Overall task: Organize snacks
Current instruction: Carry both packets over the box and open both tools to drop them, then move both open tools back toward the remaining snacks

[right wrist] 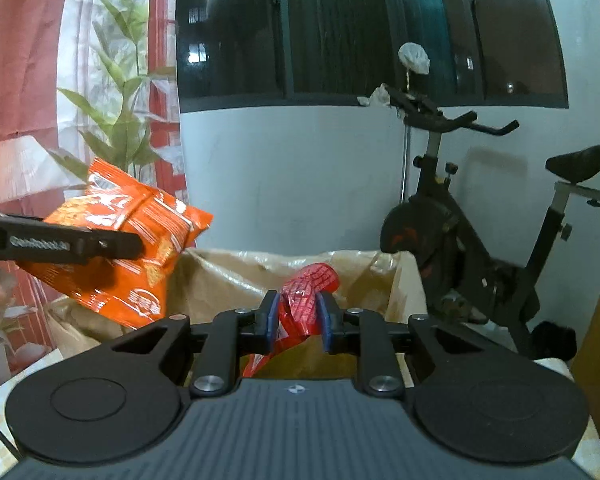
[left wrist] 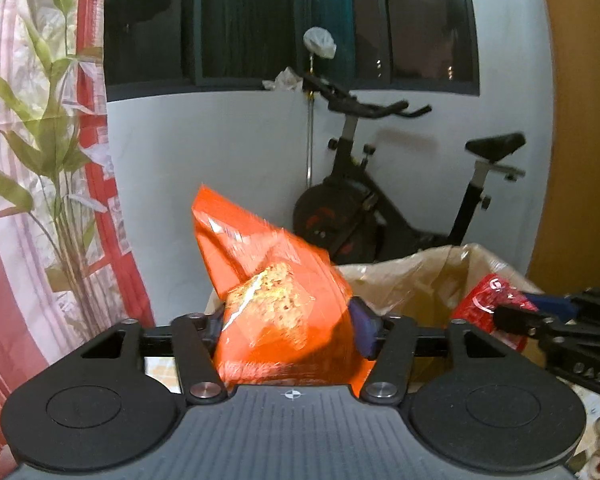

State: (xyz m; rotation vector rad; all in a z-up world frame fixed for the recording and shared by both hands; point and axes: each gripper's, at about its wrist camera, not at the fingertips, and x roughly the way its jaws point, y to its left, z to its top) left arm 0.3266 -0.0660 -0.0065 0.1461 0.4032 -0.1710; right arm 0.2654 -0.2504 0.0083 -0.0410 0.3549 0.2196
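Left gripper [left wrist: 290, 322]: its jaws are closed on the orange snack bag [left wrist: 276, 292], which fills the gap between the two blue pads; the bag stands up out of the grip, at the near left edge of the lined box [left wrist: 416, 280].
Orange snack bag, from the right wrist: it is raised at the left side of the box, with a black finger [right wrist: 100, 244] of the left gripper lying across it.
Right gripper [right wrist: 298, 320]: its jaws are closed to a narrow gap on the red snack packet [right wrist: 306, 300], crumpled between the pads, above the open inside of the box.
Lined box: open at the top, with brownish plastic film over its walls; it is just beyond both grippers.
Exercise bike [right wrist: 480, 240]: behind the box, to its right, by the white wall.
Curtain [left wrist: 40, 160]: behind the box, to its left, red and white with green leaves.
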